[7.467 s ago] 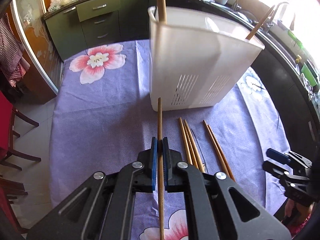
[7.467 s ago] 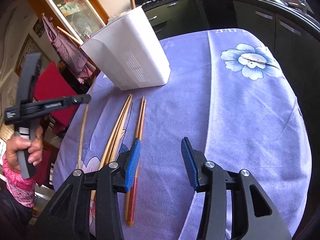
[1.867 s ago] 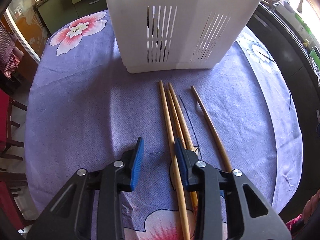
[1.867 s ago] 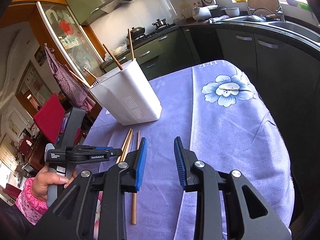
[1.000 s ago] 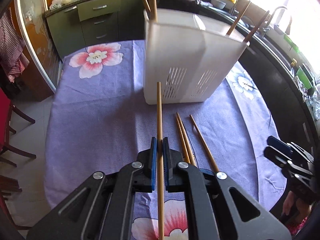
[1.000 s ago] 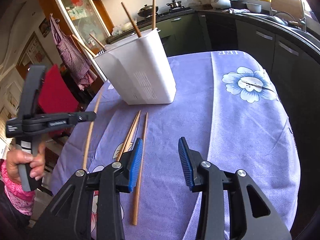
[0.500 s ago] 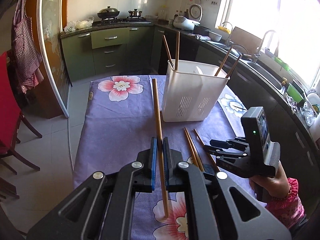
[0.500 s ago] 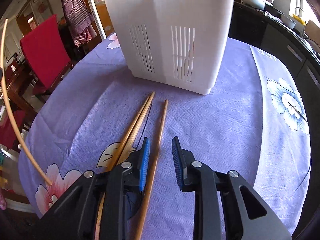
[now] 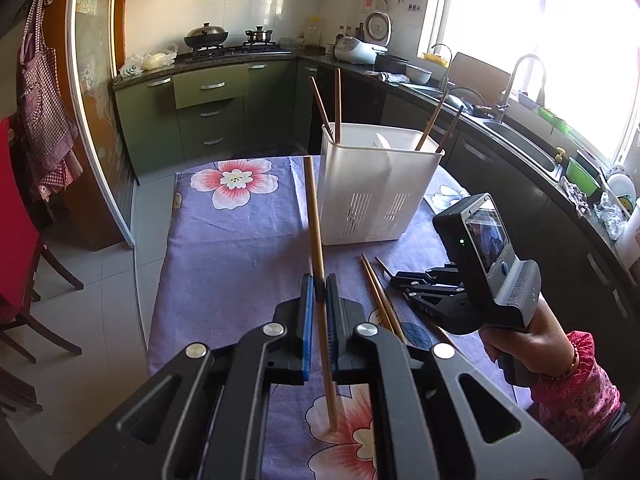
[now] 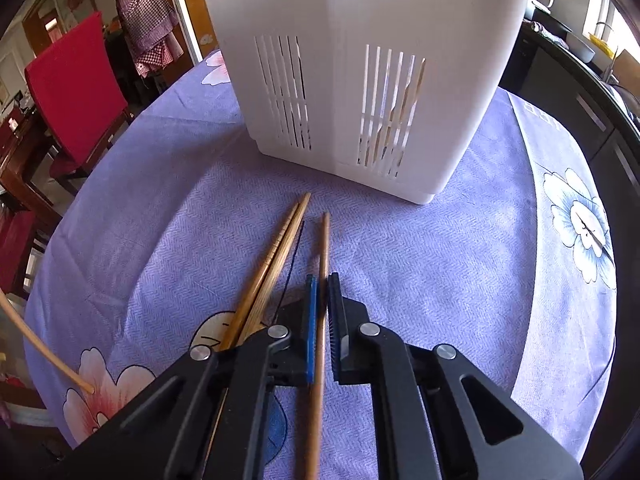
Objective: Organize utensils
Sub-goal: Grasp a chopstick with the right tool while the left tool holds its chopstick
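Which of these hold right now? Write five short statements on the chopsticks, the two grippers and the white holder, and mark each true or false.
1. The left gripper is clamped on a chopstick. True.
2. The right gripper stands wide open. False: it is closed around a single chopstick.
3. Two chopsticks lie side by side on the purple tablecloth. True.
4. The white utensil holder is empty. False: four chopsticks stand in it.
5. The holder lies tipped over. False: it stands upright.
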`<state>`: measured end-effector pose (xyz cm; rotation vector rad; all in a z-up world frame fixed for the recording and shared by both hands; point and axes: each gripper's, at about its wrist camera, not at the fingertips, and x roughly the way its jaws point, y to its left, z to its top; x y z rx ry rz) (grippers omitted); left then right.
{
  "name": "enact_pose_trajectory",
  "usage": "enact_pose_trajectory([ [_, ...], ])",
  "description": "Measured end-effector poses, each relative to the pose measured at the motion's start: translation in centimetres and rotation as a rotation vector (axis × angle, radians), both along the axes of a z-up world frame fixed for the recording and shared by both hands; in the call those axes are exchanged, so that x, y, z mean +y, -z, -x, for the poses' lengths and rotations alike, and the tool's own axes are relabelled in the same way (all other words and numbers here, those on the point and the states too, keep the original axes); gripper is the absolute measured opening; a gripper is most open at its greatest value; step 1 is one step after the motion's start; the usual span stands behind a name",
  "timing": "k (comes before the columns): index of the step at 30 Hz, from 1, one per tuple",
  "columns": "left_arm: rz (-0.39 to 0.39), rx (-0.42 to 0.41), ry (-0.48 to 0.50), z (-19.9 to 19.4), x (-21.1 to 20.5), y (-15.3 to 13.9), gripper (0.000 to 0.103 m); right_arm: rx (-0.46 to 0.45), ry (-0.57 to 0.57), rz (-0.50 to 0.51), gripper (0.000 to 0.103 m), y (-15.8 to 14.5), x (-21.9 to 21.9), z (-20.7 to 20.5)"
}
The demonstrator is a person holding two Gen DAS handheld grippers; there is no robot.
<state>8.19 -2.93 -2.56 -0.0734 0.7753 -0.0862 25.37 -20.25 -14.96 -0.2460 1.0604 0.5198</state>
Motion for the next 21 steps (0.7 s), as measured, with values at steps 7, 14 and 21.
enact_pose_trajectory([
  [7,-0.007,0.003,0.006,0.0,-0.2,0.0,0.006,-0.072,0.031,-0.152,0.006,-4.4,-3.9,1.9],
  [14,-0.014,0.002,0.009,0.1,-0.4,0.0,0.006,-0.235,0.071,-0.320,0.006,-11.5,-8.8,6.6],
  [21,-0.023,-0.001,0.014,0.5,-0.8,0.1,0.006,-0.354,0.087,-0.355,0.006,-14.5,-12.4,12.5],
])
